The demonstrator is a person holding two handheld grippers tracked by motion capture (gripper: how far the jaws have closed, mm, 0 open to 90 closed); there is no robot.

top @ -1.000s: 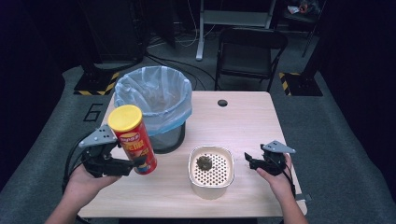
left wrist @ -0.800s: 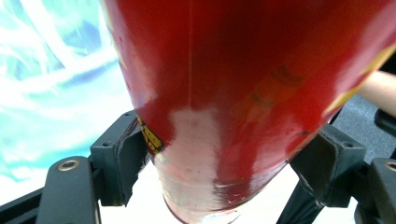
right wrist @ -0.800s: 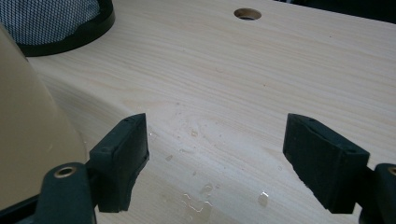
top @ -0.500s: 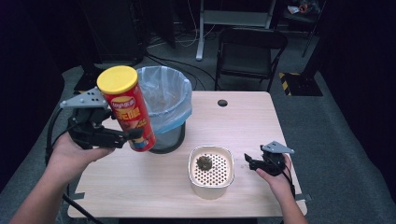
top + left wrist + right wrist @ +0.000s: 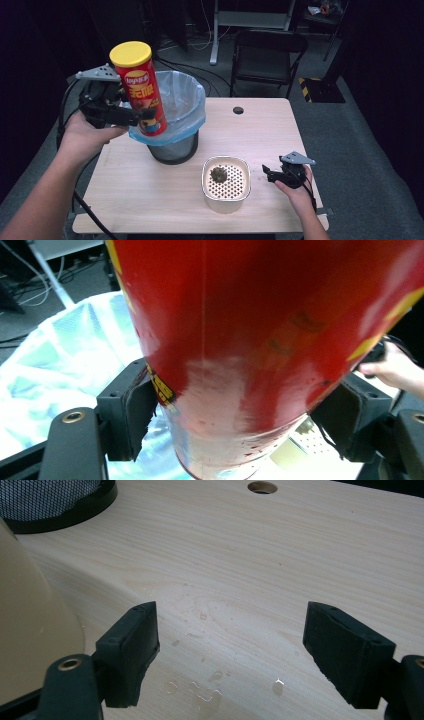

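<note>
The left gripper point(image 5: 142, 116) is clamping the red chip can point(image 5: 140, 90) above the bin point(image 5: 172, 145) near the table's point(image 5: 310, 135) left edge. The right gripper point(image 5: 267, 175) is resting near the right edge, jaws apart and empty

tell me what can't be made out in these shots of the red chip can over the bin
- Inside of the mesh waste bin, high view: hidden by the red chip can with a yellow lid and the blue liner.
- Dark clump in the cream perforated container, high view: too small to identify.
- Can's label, left gripper view: too close, blurred.
</note>
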